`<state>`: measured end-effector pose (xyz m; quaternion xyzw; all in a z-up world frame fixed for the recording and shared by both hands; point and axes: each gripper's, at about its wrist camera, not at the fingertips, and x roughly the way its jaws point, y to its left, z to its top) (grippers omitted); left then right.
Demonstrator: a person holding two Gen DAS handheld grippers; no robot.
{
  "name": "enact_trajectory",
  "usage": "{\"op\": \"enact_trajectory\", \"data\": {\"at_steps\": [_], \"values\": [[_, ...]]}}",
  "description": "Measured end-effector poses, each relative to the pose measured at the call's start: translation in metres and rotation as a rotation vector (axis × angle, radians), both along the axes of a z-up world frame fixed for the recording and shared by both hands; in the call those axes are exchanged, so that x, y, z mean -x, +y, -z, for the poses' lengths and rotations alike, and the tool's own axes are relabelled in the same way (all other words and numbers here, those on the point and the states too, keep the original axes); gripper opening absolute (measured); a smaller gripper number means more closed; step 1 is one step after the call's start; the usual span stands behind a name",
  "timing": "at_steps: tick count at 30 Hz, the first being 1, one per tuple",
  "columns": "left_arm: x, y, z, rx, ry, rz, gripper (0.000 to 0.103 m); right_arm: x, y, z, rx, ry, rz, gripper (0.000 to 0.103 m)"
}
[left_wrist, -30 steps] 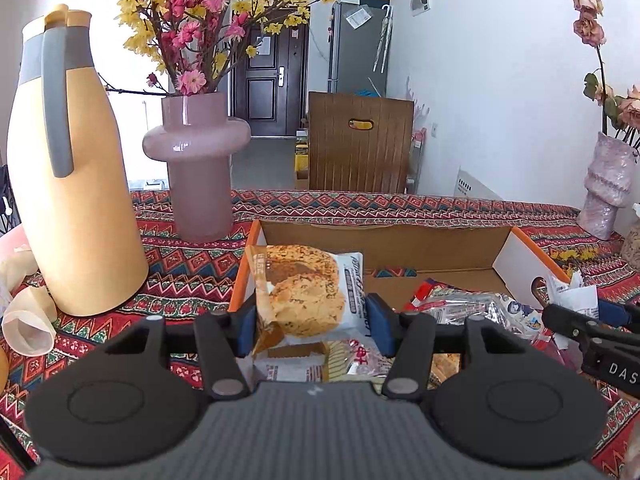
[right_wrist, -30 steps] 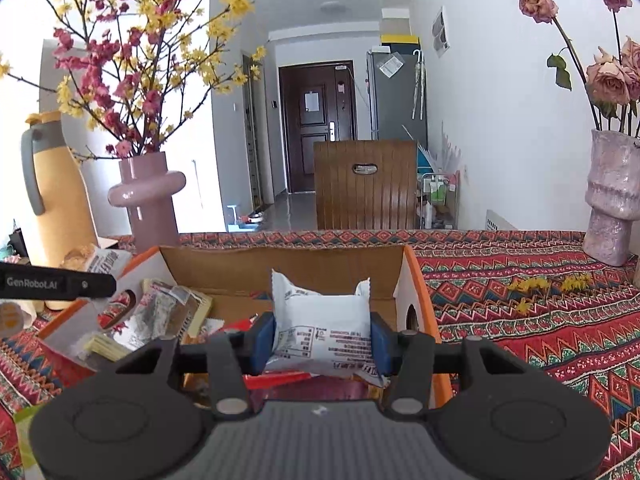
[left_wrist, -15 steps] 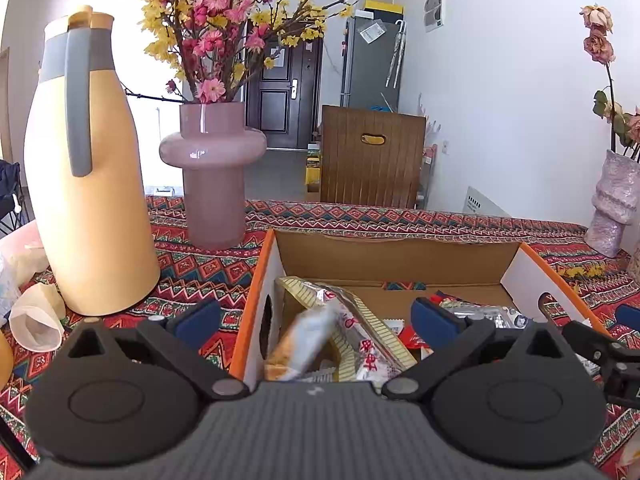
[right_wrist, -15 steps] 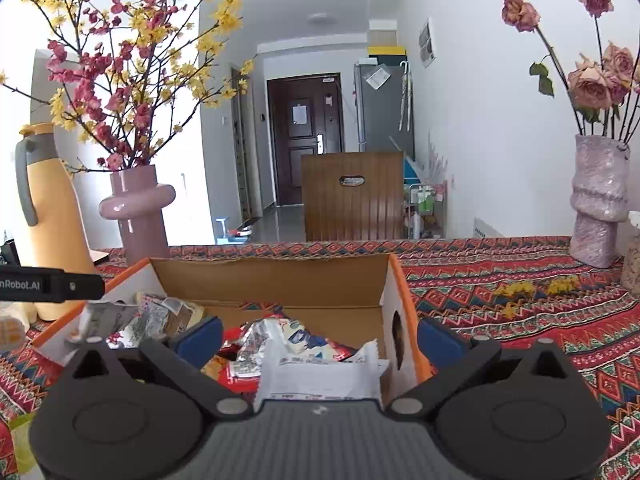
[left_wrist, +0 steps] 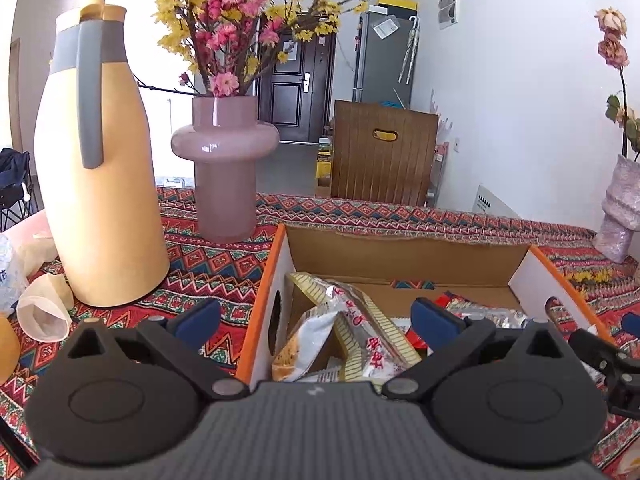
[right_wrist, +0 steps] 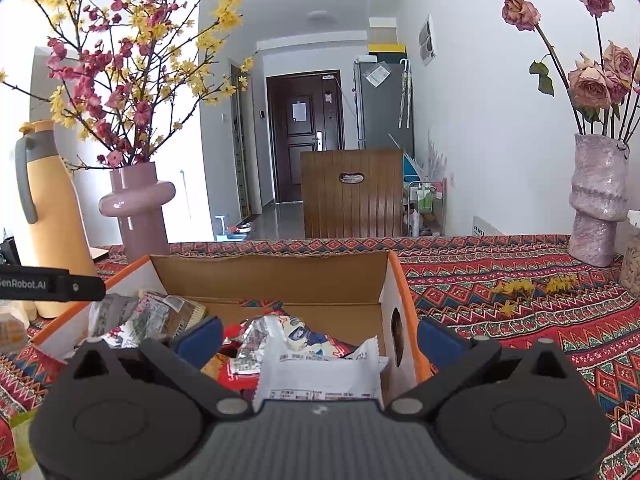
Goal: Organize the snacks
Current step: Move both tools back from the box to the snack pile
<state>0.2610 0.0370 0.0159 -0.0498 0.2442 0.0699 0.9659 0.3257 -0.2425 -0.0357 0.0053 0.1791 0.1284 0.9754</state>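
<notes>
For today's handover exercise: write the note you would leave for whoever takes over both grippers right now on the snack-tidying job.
Left gripper: open, holding nothing, over the cardboard box's left end.
Right gripper: open, holding nothing, over the box's right end.
Snacks: the cookie packet and the white packet lie in the box with other wrappers.
Done: those packets are in the box.
Left: I cannot see any snacks outside it; check the table.

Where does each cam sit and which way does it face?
Left wrist: on the left tongs, aimed slightly down into the cardboard box's left end; open blue pads straddle its orange wall.
Right wrist: on the right tongs, over the box's right end; white packet lies below.
Shared: box, pink vase, yellow jug, brown door.
</notes>
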Motion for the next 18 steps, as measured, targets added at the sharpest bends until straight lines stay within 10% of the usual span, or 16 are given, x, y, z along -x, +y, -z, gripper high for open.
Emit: {"op": "enact_trajectory", "data": {"at_steps": [18], "values": [[0.069,0.009,-0.036,0.004,-0.030,0.003,0.103,0.046,-0.009,-0.040,0.003,-0.011,-0.046,0.103]]}}
